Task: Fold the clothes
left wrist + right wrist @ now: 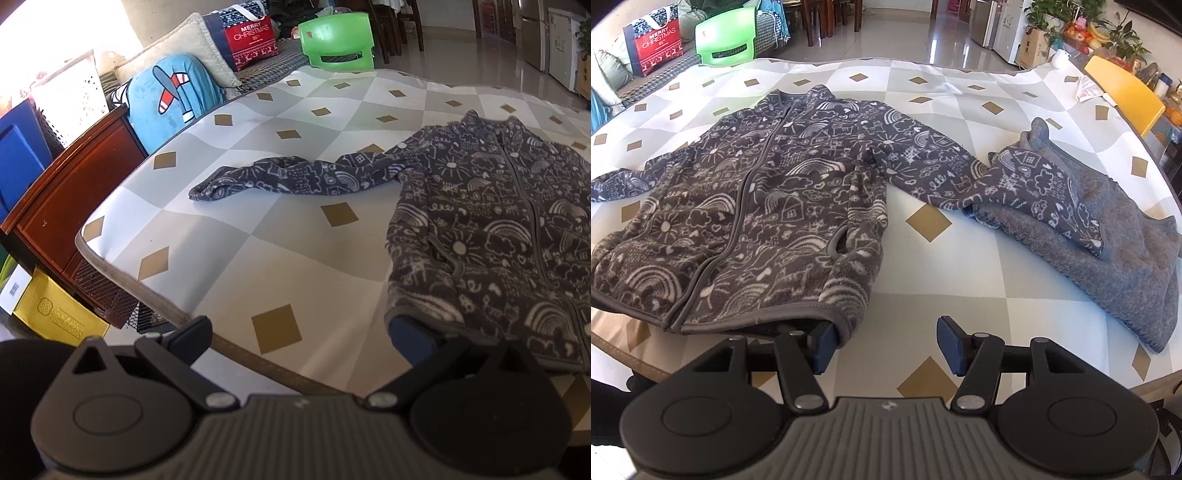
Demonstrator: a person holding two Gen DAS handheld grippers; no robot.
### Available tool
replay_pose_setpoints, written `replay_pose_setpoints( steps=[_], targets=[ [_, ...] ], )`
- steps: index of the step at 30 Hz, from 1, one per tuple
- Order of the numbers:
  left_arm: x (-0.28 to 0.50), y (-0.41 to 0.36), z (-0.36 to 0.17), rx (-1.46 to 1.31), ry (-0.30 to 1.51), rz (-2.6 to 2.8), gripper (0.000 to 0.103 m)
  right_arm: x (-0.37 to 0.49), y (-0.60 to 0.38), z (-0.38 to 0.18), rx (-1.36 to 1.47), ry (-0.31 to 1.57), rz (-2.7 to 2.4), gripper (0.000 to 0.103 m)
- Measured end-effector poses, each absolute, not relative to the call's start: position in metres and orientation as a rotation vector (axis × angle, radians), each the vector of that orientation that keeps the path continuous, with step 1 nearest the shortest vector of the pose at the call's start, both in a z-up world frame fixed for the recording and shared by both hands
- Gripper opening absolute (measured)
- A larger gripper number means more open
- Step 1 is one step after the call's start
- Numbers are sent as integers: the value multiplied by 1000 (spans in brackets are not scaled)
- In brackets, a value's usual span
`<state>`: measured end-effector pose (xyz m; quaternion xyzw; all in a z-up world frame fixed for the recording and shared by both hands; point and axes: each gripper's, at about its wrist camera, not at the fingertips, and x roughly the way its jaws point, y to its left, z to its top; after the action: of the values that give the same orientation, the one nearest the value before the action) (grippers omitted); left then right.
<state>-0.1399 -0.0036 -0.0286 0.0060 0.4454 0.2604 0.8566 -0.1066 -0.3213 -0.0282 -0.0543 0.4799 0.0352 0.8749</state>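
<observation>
A dark grey fleece jacket (757, 206) with white doodle print lies flat and zipped on the checked tablecloth (960, 277), collar away from me. Its left sleeve (277, 177) stretches out sideways; the right sleeve (923, 166) reaches toward a second, crumpled grey fleece garment (1108, 240). My left gripper (301, 341) stands open at the near table edge, its right finger touching the jacket (498, 229) at the hem's left corner. My right gripper (886, 347) is open too, its left finger tucked at the hem's right corner, with nothing pinched between the pads.
A green plastic chair (726, 40) stands beyond the far table edge and a yellow chair (1123, 92) at the right. To the left of the table are a wooden cabinet (62, 199), a blue cushion (170, 99), a red Christmas bag (255, 37) and a yellow box (55, 314).
</observation>
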Motion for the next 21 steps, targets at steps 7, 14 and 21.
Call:
replay_pose_setpoints(
  steps=[7,14,21],
  targets=[
    [-146,1,-11,-18,891,529,103,-109,-319,-18,-100,987,99,56],
    [-99,-3,-21,-20,918,449,103,-116,-321,-6,-58,963,115,56],
    [-33,-13,-53,75,969,369,103,-119,-327,14,24,935,145,56]
  ],
)
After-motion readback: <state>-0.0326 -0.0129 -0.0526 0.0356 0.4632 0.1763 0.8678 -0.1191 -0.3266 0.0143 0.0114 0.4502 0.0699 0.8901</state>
